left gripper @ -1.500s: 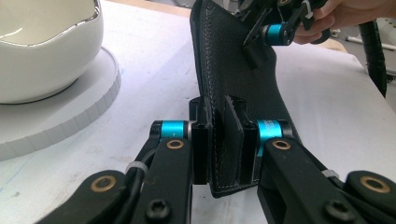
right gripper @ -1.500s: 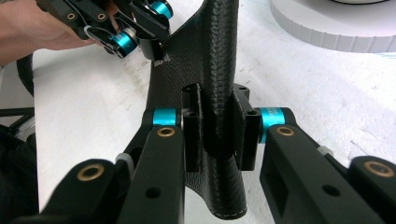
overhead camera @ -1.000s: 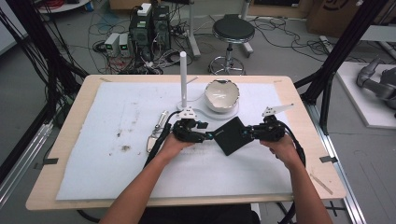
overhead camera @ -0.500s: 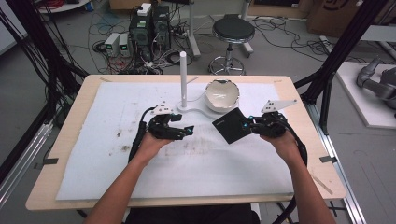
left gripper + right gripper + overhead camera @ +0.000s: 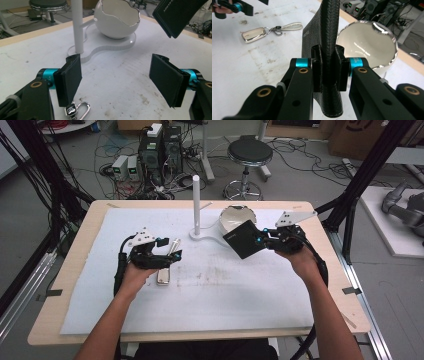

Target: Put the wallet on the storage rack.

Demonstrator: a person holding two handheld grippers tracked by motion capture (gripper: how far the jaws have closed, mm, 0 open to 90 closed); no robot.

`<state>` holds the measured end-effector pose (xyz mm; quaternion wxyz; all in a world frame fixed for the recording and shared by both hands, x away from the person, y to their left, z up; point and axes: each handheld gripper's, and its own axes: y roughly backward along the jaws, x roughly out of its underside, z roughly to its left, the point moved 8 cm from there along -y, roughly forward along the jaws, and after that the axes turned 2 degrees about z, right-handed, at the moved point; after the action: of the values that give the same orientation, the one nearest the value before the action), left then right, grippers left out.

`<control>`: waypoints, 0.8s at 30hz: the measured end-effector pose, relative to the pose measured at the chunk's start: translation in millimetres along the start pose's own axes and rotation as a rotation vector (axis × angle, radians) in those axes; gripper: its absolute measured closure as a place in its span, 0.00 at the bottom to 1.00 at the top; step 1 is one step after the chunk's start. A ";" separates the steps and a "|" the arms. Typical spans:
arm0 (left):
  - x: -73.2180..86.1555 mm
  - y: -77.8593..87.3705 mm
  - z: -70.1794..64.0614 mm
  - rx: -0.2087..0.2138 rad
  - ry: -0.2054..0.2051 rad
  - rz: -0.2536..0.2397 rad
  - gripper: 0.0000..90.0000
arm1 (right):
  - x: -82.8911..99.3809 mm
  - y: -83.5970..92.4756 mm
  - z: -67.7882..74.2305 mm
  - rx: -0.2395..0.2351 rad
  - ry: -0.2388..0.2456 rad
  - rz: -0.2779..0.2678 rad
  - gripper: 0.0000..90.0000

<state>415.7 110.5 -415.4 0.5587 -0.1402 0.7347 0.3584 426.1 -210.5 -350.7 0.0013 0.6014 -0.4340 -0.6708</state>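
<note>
Above mat (image 5: 210,285), right gripper (image 5: 260,240) clenched on black wallet (image 5: 244,238), lifted beside white bowl (image 5: 235,216). Left gripper (image 5: 175,256) jaws just opened, nothing between; key fob (image 5: 163,276) lies beneath.

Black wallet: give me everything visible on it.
The black wallet is a flat folded piece of what looks like grained leather, with light stitching along its edge and small embossed lettering near one side. The right gripper is shut on it, pads pressing both faces, holding it off the table, tilted, near the white bowl. Nothing else touches it.
</note>
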 end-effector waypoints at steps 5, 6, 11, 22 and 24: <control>6.8 12.0 6.7 -0.018 0.001 0.000 0.29 | -11.0 0.9 -8.1 0.036 0.005 -0.001 0.90; 8.1 13.5 8.5 -0.018 0.010 -0.004 0.29 | -12.6 0.7 -10.9 0.045 0.007 0.000 0.90; 11.9 20.3 17.6 -0.033 0.044 -0.012 0.29 | -17.2 -4.6 -25.5 0.083 0.002 0.020 0.90; 17.6 21.7 24.2 -0.044 0.081 -0.018 0.29 | -34.5 -20.1 -50.7 0.175 0.095 0.064 0.90; 18.3 21.4 24.4 -0.043 0.083 -0.019 0.29 | -34.5 -24.6 -54.0 0.188 0.103 0.066 0.90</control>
<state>414.2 145.7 -427.3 0.5279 -0.1738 0.7481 0.3626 492.1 -208.5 -331.9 -0.0106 0.6181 -0.5138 -0.5948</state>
